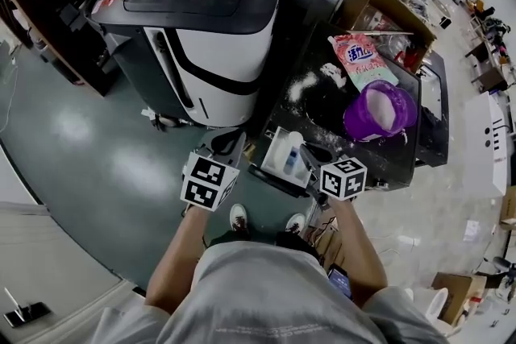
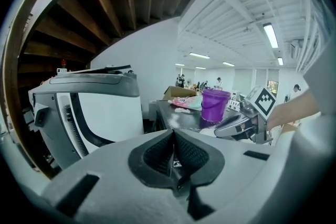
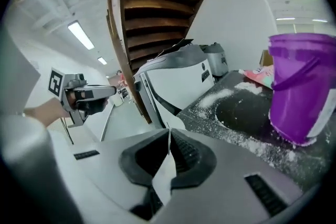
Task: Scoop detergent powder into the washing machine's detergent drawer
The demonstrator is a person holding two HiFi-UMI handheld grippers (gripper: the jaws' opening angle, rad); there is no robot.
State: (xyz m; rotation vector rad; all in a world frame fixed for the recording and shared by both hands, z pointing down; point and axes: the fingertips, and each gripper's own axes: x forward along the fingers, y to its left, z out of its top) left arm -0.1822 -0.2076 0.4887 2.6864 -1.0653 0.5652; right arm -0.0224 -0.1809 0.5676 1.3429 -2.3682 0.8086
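Purple bucket [image 1: 379, 110] holds powder, ahead-right of right tongs [image 3: 169, 136], nearer hand; these clenched on thin white strip [image 3: 164, 176]. Left tongs [image 2: 173, 136] clenched, empty. Open drawer [image 1: 284, 155] just short of bucket.

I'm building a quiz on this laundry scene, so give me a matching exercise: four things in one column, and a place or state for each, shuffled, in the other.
Things
1. purple plastic bucket
2. pink detergent bag
3. white plastic detergent drawer
4. right gripper

Places or states
A. jaws shut on a thin white strip
B. lying flat on the black machine top, near the cardboard box
C. pulled out at the machine's front edge
D. standing upright on the black top, white powder inside

Pairs: 1-D, 2-B, 3-C, 4-A
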